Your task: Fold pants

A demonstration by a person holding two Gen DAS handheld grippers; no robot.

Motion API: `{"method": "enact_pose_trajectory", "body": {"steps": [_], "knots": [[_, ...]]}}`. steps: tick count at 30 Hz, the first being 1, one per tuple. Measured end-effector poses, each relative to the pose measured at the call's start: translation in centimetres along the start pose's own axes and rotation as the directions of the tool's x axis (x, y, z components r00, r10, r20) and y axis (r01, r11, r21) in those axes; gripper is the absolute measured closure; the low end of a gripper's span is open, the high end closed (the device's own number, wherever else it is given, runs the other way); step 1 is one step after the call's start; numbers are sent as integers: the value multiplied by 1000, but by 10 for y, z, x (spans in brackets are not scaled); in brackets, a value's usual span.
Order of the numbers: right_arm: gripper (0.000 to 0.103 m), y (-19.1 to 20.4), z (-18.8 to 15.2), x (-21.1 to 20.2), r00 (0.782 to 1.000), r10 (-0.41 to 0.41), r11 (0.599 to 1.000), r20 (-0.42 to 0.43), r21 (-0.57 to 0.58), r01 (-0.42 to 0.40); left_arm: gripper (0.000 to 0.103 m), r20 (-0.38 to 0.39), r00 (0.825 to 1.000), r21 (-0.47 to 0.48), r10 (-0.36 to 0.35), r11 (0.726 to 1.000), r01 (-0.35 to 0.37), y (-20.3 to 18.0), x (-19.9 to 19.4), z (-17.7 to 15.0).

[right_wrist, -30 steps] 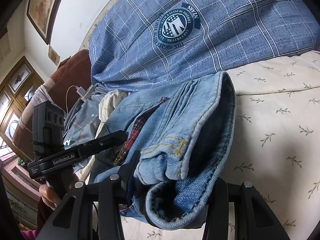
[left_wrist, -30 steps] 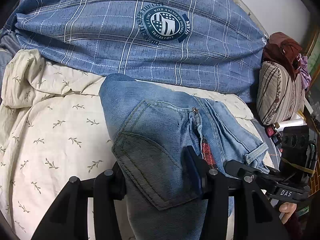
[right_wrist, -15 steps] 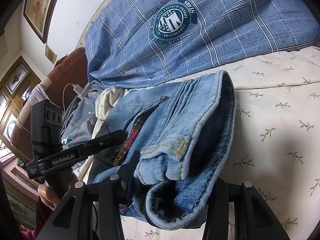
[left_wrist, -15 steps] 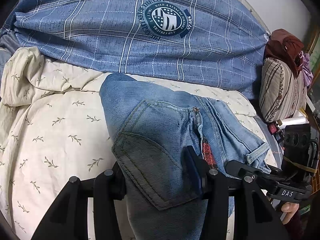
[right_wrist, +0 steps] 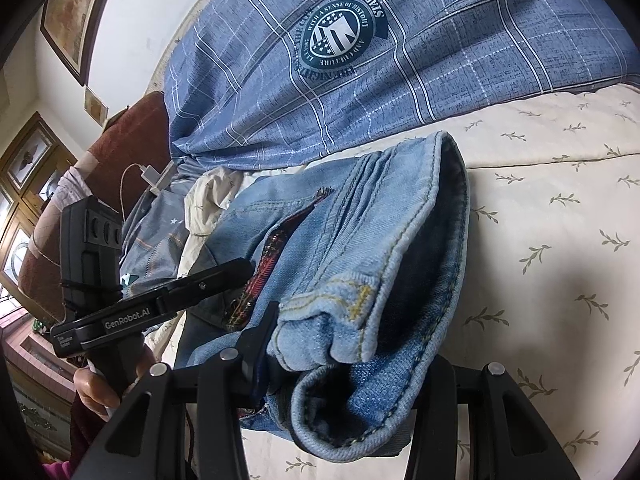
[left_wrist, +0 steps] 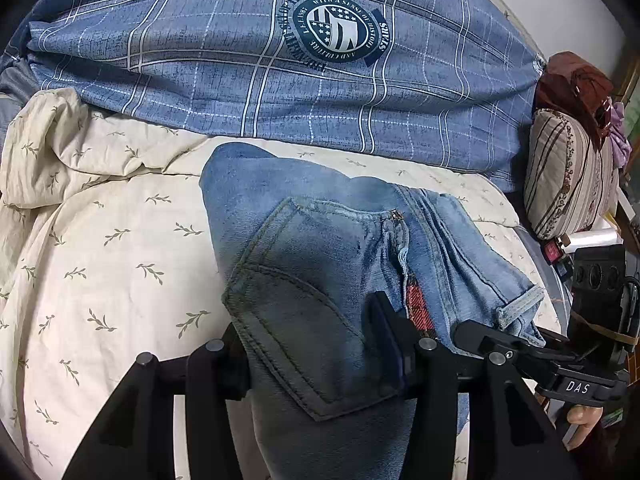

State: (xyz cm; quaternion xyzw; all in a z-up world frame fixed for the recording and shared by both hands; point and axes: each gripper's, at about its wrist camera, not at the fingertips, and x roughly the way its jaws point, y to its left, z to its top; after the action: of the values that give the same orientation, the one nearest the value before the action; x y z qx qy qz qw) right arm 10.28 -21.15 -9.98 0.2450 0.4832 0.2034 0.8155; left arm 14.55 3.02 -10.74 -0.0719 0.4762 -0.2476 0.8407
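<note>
Blue denim pants (left_wrist: 320, 248) lie bunched on the cream leaf-print bedsheet (left_wrist: 100, 260). My left gripper (left_wrist: 316, 356) is shut on the pants at the back pocket, its fingertips buried in the cloth. My right gripper (right_wrist: 348, 368) is shut on the pants (right_wrist: 360, 248) at a thick folded waistband edge. The right gripper (left_wrist: 520, 352) shows at the right of the left wrist view, and the left gripper (right_wrist: 160, 300) at the left of the right wrist view. Both hold the same end of the pants, side by side.
A blue plaid quilt (left_wrist: 280, 60) with a round emblem lies across the far side of the bed. A striped pillow (left_wrist: 568, 176) and brown cloth sit at the bed's right end. A phone charger (right_wrist: 154, 176) lies near more clothes (right_wrist: 160, 232) beside the bed edge.
Both grippers have moved a little farther over the bed with the pants still held; the quilt and emblem sit lower in both views. The grips are unchanged.
</note>
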Motion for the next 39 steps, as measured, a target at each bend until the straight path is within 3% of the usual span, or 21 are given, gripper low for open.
{"method": "enact_pose_trajectory", "body": {"steps": [19,39], "knots": [[55,-11,-3,9,999,-24,999,-43,37,26,49,-13,1000,15,26,1000,-26,-2,3,3],[48,-21,-6,16,996,-28,996,-88,78,35,34,-29,998,1,63,998,-63,3,7,3]]}}
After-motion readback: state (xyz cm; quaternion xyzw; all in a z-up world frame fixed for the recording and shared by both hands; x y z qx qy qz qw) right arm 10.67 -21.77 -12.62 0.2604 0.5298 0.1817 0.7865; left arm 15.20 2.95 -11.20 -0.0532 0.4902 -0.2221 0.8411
